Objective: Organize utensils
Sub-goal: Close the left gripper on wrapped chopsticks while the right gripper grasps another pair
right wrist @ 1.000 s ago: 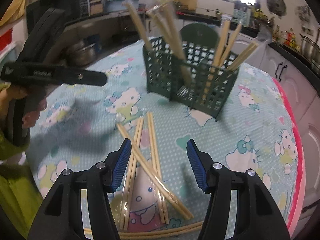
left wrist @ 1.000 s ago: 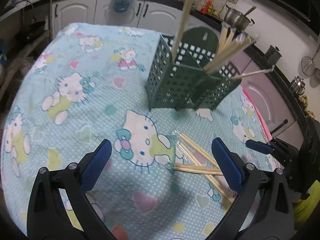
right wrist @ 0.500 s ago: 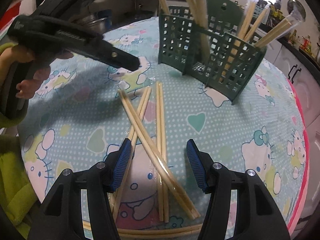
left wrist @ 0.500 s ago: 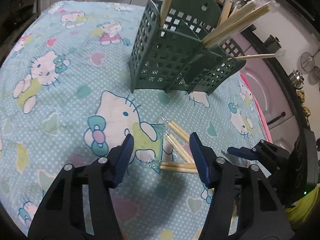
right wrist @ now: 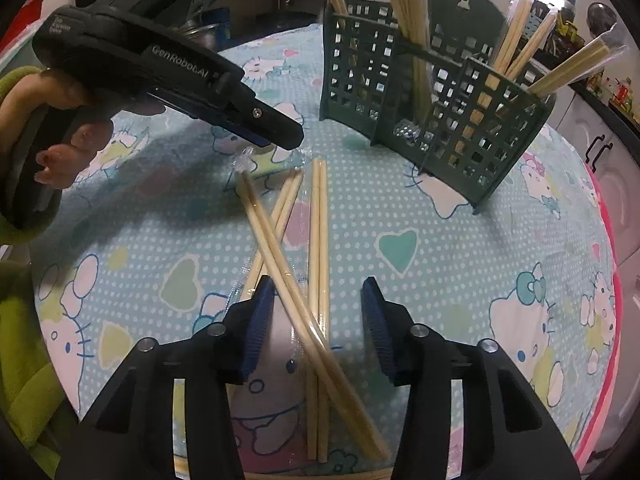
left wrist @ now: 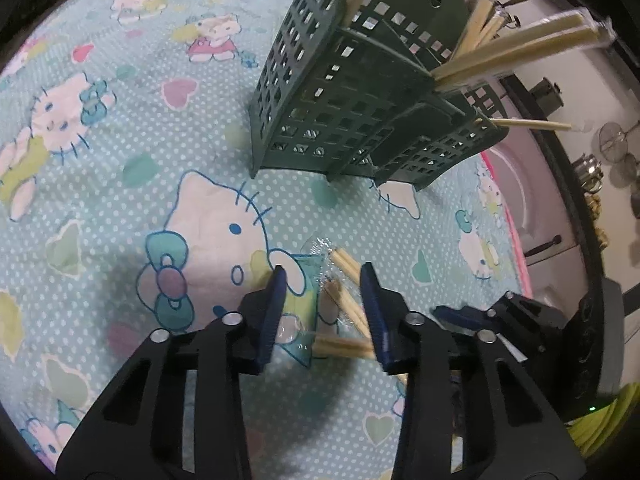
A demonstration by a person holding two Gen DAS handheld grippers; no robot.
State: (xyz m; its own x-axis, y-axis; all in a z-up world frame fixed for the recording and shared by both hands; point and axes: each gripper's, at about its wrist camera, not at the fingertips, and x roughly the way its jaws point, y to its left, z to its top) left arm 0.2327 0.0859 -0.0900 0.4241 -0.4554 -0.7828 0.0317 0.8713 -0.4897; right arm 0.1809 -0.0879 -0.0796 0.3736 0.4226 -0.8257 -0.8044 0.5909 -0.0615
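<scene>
Several pairs of wooden chopsticks in clear wrappers (right wrist: 316, 240) lie crossed on the cartoon-cat tablecloth (right wrist: 400, 248). My right gripper (right wrist: 317, 284) hangs low over their middle, its jaws closing, with a straight pair and a slanted pair between the pads and neither pad pressing. My left gripper (left wrist: 323, 270) straddles the wrapped chopstick ends (left wrist: 346, 300), also closing, and its pads stay clear of them. From the right wrist view the left gripper (right wrist: 256, 128) is held by a hand just above the wrapper tip. A green slotted caddy (left wrist: 340, 112) (right wrist: 440, 100) behind holds more chopsticks.
The tablecloth has a pink edge (right wrist: 612, 280) on the right side. Kitchen cabinets (left wrist: 532, 184) and hanging utensils lie beyond it. The right gripper's body (left wrist: 504, 312) sits close beside my left one. A green sleeve (right wrist: 24, 360) fills the lower left.
Both grippers have sunk toward the chopsticks on the cloth. The left jaws have narrowed a lot, the right jaws a little. The caddy now looms larger in both views.
</scene>
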